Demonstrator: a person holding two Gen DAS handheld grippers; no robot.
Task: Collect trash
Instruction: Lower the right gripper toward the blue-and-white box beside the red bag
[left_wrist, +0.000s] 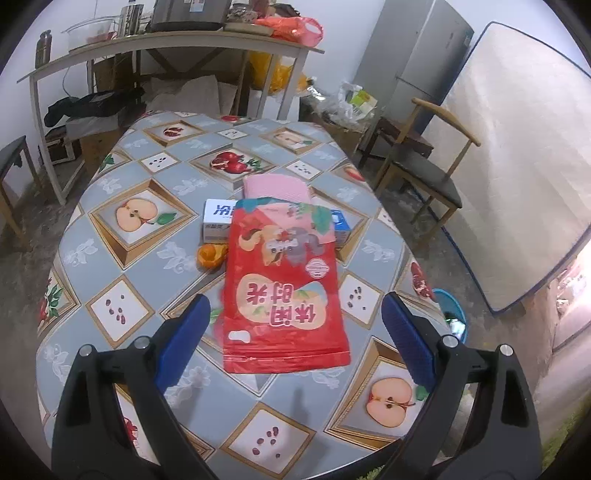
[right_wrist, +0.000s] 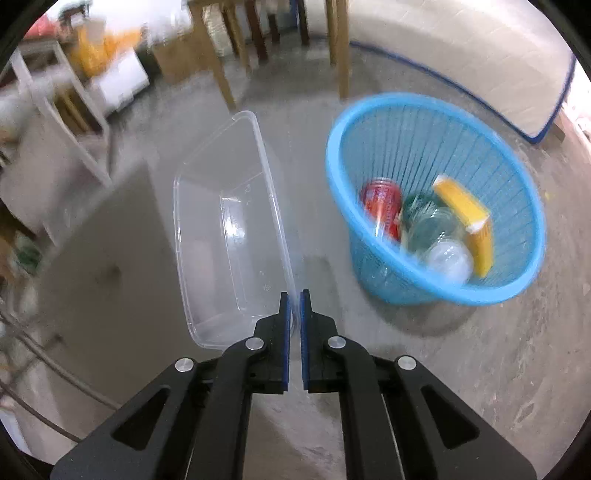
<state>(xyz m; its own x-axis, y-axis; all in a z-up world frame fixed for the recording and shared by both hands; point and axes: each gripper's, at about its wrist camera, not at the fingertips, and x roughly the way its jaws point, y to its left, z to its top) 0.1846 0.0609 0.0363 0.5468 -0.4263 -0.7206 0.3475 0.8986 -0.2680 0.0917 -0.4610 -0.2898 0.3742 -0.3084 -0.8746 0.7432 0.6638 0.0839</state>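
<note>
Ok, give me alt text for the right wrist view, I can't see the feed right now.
The right gripper is shut on the rim of a clear plastic container, holding it above a concrete floor. To its right stands a blue basket already holding a red can, a yellow box and clear plastic pieces. The background is motion-blurred.

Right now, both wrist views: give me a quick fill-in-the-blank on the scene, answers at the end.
1. The right gripper is shut on the rim of a clear plastic ____.
2. The blue basket stands on the ____.
3. The red snack bag lies partly over a white and blue ____.
4. The left gripper hovers over the table with its jaws ____.

Answers: container; floor; box; open
</note>
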